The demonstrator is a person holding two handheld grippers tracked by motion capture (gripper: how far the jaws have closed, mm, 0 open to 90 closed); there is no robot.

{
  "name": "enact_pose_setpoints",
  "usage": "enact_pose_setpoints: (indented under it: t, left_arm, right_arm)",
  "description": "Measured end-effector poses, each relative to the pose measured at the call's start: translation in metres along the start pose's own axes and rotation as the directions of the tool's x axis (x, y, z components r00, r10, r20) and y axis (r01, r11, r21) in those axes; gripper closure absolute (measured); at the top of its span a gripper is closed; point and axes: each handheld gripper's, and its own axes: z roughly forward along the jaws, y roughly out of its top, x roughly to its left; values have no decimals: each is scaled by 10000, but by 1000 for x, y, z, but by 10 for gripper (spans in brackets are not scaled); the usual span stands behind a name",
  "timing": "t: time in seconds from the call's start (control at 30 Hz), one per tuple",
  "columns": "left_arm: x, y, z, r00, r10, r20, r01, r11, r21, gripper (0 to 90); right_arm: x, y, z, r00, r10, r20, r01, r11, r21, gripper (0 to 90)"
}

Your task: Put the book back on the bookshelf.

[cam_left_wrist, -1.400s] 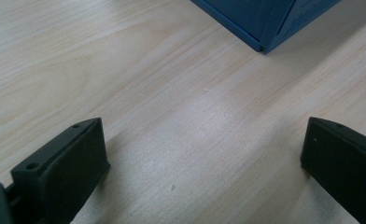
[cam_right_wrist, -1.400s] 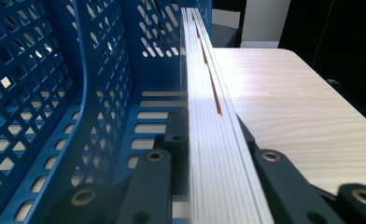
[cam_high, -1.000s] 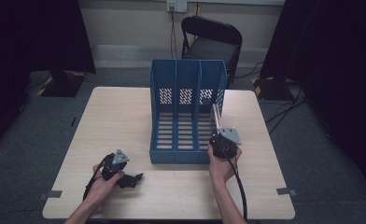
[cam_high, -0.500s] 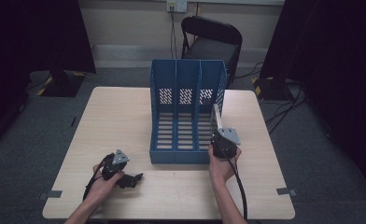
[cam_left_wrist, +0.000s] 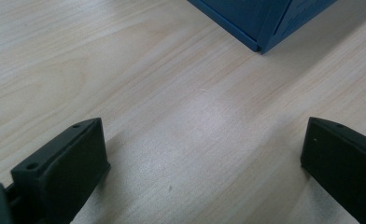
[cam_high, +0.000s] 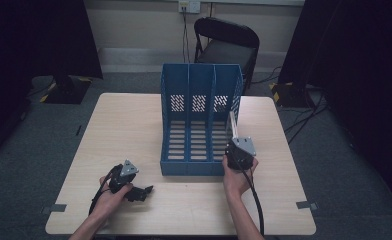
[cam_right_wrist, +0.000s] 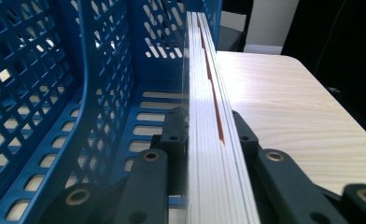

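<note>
A blue three-slot file holder (cam_high: 199, 125) stands at the table's middle, open side toward me. My right gripper (cam_high: 234, 142) is at its front right corner, shut on a thin white book (cam_high: 232, 126) that stands on edge at the right side of the rightmost slot. In the right gripper view the book's page edges (cam_right_wrist: 209, 116) run away from me, and both black pads (cam_right_wrist: 174, 128) press on its covers beside the holder's perforated divider (cam_right_wrist: 102, 70). My left gripper (cam_high: 145, 191) lies on the table at the front left, open. Bare wood shows between its jaws, with my left gripper (cam_left_wrist: 204, 163) facing the holder's corner (cam_left_wrist: 260, 18).
The wooden table (cam_high: 124, 125) has bare surface left and right of the holder. A black folding chair (cam_high: 226, 45) stands behind the far edge. Cables (cam_high: 256, 205) trail from the grippers toward me.
</note>
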Motion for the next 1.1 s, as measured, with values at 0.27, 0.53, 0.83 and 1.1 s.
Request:
enact_pose_setpoints:
  t: [0.27,0.53,0.83,1.1]
  left_arm:
    - [0,0,0,10000,-20,-6,20,10000,8,0]
    - [-1,0,0,10000,-58,14,58,10000,-9,0]
    - [-1,0,0,10000,-55,18,55,10000,-8,0]
    - [-1,0,0,10000,-58,18,58,10000,-8,0]
  right_arm:
    - [-3,2,-2,9995,-302,-100,301,9995,-17,683]
    - [-5,8,-7,9992,-251,-302,241,9992,-313,626]
    - [-11,14,-9,9982,43,-597,-67,9992,-392,571]
    - [-16,24,-10,9913,763,-1074,-805,9961,-350,562]
